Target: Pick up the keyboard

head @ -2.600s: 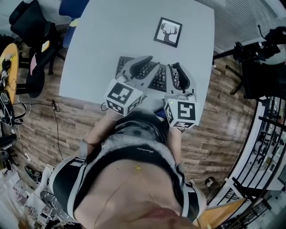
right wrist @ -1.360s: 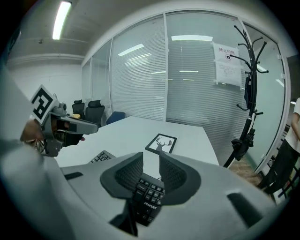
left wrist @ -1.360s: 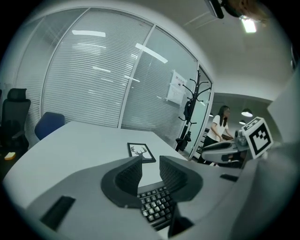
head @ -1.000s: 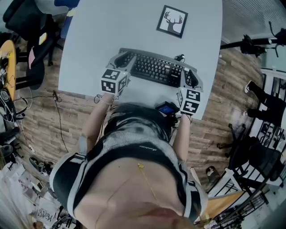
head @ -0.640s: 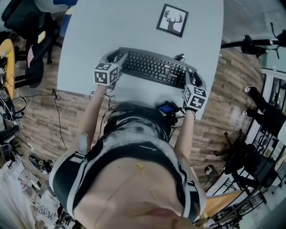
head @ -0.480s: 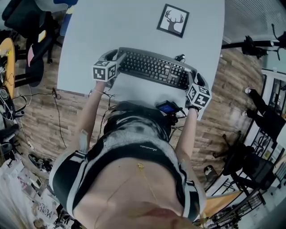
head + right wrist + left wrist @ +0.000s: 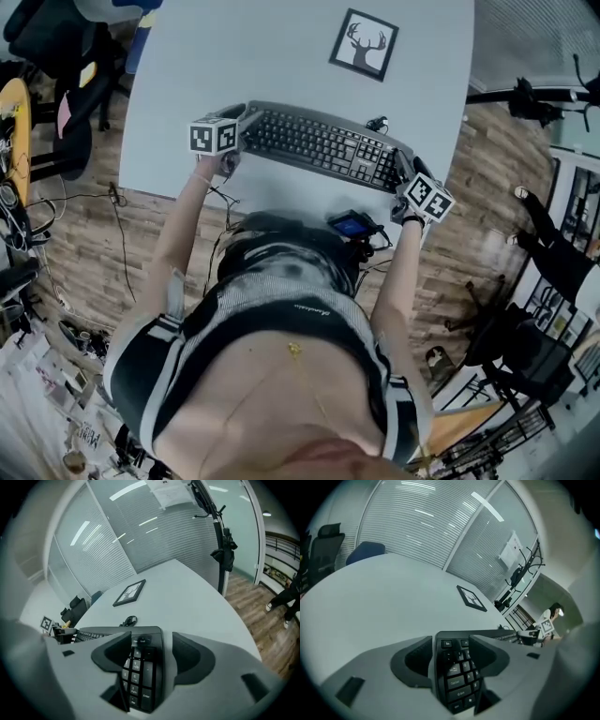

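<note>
Pale desk (image 7: 281, 56), office blinds behind. Black keyboard (image 7: 319, 145) is laid flat near the near edge. Left gripper (image 7: 244, 119) and right gripper (image 7: 405, 169), jaws just opened wide, are set astride its ends, unclamped. Judged rigid, light, long; best taken at both ends.

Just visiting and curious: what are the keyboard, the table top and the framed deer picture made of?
Keyboard: looks like matte black plastic, with moulded keys and white printed legends.
Table: smooth pale grey top, probably laminate or painted board; even colour, no grain.
Framed picture: thin dark frame, wood or plastic; cannot tell which.
</note>
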### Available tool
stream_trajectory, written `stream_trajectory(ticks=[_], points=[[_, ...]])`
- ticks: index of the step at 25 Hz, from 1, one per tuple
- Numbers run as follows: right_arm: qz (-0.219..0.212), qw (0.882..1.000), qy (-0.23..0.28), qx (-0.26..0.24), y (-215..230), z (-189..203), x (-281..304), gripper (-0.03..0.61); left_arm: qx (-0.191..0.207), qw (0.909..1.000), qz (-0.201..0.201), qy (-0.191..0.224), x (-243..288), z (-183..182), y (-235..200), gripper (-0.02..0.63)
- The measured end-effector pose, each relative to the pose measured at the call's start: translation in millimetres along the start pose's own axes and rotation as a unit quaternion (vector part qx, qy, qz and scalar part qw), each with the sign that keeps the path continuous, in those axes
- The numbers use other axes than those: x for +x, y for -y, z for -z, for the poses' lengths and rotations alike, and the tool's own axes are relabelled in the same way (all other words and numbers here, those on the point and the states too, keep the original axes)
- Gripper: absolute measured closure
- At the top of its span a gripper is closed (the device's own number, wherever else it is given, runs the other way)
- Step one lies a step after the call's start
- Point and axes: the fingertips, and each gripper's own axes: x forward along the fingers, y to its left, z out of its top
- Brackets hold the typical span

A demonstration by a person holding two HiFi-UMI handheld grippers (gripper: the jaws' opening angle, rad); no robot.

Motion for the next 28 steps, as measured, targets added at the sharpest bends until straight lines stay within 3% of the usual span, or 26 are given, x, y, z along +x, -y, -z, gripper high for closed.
stream_trajectory(ticks=[8,15,28], points=[[-0.054,0.998,-0.001,0.039,-8,4,15,0.322,-0.096,0.9941,0.049,0.004,16,4,-4,0.396],[-0.082,0.995,0.012,0.060,-9,5,17,0.331,-0.102,0.9933,0.054,0.004,21,9,-4,0.396],[-0.082,0.995,0.005,0.054,-8,5,19,0.316,-0.102,0.9941,0.038,0.000,21,11,-6,0.391]])
